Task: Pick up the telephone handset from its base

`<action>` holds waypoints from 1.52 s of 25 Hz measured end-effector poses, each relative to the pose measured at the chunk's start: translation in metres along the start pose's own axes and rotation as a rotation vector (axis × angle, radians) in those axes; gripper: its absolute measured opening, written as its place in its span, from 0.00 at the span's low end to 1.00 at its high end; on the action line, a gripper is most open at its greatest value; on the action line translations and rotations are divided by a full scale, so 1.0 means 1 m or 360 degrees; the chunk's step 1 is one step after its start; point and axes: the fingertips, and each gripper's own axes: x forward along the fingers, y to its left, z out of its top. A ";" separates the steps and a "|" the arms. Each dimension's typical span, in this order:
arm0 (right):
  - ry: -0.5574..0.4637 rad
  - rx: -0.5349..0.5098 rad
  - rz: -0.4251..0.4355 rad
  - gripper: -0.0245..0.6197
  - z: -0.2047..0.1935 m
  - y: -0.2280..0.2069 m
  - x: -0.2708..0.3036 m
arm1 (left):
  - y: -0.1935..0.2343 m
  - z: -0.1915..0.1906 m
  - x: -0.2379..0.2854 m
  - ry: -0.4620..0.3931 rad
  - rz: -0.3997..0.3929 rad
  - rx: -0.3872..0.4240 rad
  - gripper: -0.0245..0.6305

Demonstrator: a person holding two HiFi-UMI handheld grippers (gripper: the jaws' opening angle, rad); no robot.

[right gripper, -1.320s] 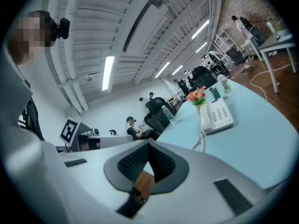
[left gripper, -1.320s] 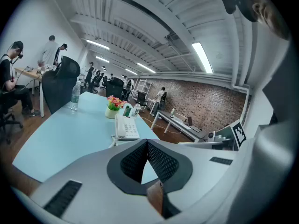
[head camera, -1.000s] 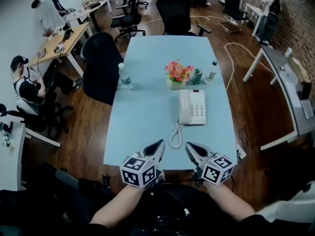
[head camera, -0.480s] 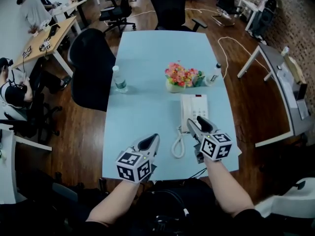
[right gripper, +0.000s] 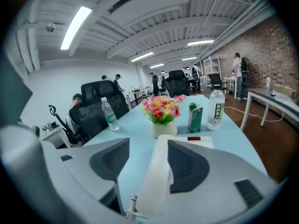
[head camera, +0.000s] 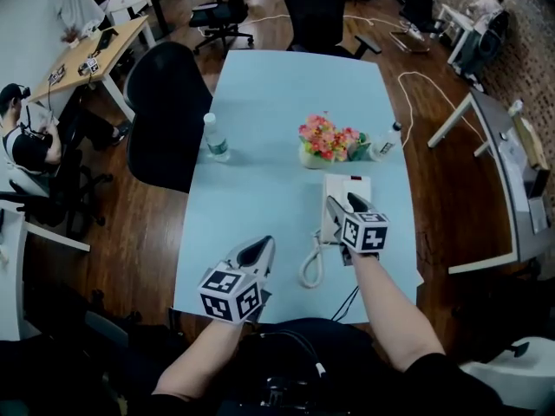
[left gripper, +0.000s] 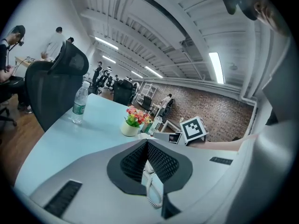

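Handset (right gripper: 156,181) lies on its base (right gripper: 202,143) between the spread jaws of the right tool (head camera: 341,200); they have just been opening. Left of the base, the left tool (head camera: 263,243) is pressed together.

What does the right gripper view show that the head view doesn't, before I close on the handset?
Only the right gripper view: the handset running up between the right gripper's fingers, which have just been opening. A gap shows on its left side, so there is no grip yet.

Only the head view: the left gripper near the table's front edge, and the cord's full loop. There the right gripper itself covers the handset.

Both: the flowers, the telephone base and the water bottle by the black chair.
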 end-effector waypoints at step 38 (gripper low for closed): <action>0.0206 0.0094 -0.0279 0.43 -0.039 -0.036 0.070 | 0.034 -0.010 -0.008 0.0011 0.0100 -0.0115 0.02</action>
